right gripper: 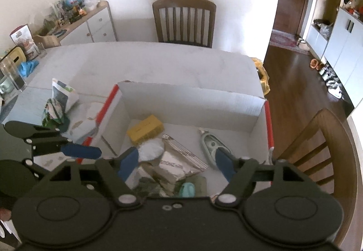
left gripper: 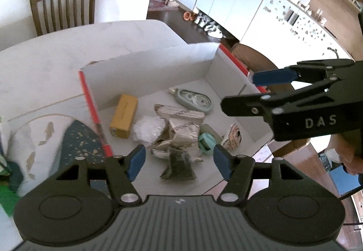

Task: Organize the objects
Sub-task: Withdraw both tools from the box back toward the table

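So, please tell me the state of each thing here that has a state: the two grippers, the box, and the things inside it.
Left gripper: open, holding nothing.
Right gripper: open, holding nothing.
White cardboard box: open at the top, standing on the table.
Yellow carton: closed, lying on the box floor.
Correction tape dispenser: lying flat near the back wall.
Foil packets: crumpled, piled in the middle.

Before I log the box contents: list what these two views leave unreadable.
- Yellow box: its print is too small and blurred, both views.
- Dark packet: motion blur, left wrist view; right gripper body covers it in the other.
- Mint item: cut off by that gripper body, right wrist view.
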The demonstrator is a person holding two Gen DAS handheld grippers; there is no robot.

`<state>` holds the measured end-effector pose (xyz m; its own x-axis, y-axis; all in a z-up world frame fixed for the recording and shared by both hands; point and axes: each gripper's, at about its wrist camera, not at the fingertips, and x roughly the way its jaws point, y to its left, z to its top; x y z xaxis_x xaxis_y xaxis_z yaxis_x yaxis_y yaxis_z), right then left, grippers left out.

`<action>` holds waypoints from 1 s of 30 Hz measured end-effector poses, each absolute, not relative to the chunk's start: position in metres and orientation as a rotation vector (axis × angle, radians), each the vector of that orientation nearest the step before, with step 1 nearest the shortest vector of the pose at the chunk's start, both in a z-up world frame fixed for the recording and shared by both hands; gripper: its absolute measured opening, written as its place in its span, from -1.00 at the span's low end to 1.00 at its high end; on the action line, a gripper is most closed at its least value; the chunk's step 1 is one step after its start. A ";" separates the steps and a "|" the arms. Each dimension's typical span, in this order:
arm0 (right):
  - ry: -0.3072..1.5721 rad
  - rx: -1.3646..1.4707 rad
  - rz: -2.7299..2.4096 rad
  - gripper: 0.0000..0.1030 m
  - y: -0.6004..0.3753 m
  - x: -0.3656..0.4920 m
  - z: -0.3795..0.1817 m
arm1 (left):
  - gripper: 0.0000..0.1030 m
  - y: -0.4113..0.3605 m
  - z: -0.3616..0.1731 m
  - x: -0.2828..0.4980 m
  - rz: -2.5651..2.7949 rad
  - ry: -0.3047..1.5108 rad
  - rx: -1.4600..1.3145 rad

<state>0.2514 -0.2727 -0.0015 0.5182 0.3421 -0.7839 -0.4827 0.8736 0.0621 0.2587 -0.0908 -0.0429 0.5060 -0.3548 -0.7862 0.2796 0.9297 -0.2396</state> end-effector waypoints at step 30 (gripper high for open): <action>0.875 -0.178 0.495 0.98 -0.164 0.197 0.001 | 1.00 0.081 -0.021 0.197 -0.176 0.863 -0.169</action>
